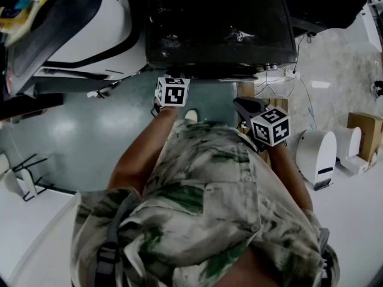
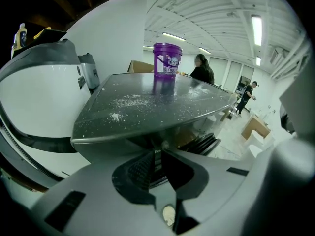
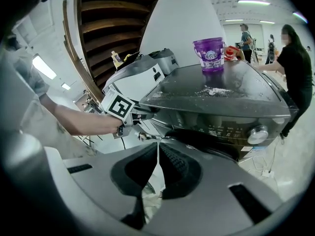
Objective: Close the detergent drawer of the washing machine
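Note:
The dark washing machine (image 1: 215,28) stands in front of me, its top (image 2: 147,107) dusted with white powder. My left gripper (image 3: 140,116) is at the upper left corner of the machine's front, just under the top's lip. Its jaws (image 2: 156,154) stand a narrow gap apart, and only the dark front panel with some white lettering shows through that gap. How far the detergent drawer stands out I cannot tell. My right gripper (image 3: 158,149) is shut on nothing and hangs back from the front, below the control dial (image 3: 258,134). In the head view it (image 1: 239,102) is right of centre.
A purple tub (image 3: 209,54) sits on the machine's top. A white machine (image 1: 90,28) stands close on the left. White appliances (image 1: 314,154), a cardboard box (image 1: 365,133) and cables (image 1: 299,82) lie on the floor to the right. A person (image 3: 295,68) stands behind the machine.

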`<act>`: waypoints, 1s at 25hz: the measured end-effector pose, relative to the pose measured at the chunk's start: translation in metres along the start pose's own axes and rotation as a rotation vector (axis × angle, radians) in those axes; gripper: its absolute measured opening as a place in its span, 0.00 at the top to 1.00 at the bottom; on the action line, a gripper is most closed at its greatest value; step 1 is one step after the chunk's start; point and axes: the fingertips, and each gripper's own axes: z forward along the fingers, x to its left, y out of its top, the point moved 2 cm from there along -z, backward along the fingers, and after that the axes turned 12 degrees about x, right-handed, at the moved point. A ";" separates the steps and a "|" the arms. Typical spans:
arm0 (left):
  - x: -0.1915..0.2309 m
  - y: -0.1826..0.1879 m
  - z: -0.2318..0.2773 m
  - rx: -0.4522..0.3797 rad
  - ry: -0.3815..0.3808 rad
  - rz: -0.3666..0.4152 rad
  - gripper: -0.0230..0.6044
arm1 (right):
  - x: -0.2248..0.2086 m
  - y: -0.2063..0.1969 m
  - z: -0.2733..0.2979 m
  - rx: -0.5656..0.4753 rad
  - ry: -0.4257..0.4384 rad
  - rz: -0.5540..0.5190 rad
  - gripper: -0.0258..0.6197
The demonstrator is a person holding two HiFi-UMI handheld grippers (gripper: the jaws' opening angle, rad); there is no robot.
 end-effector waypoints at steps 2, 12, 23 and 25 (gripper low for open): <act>0.000 0.000 0.001 -0.003 0.011 0.015 0.87 | 0.001 0.002 0.000 -0.005 0.003 -0.004 0.91; -0.005 0.003 -0.014 -0.037 0.042 -0.032 0.81 | 0.007 -0.010 -0.012 -0.015 0.026 -0.031 0.91; -0.036 -0.020 -0.054 -0.073 0.074 -0.100 0.81 | 0.007 -0.043 -0.039 -0.028 0.063 -0.096 0.91; -0.048 -0.025 -0.062 -0.083 0.069 -0.114 0.81 | 0.007 -0.051 -0.045 -0.030 0.071 -0.112 0.91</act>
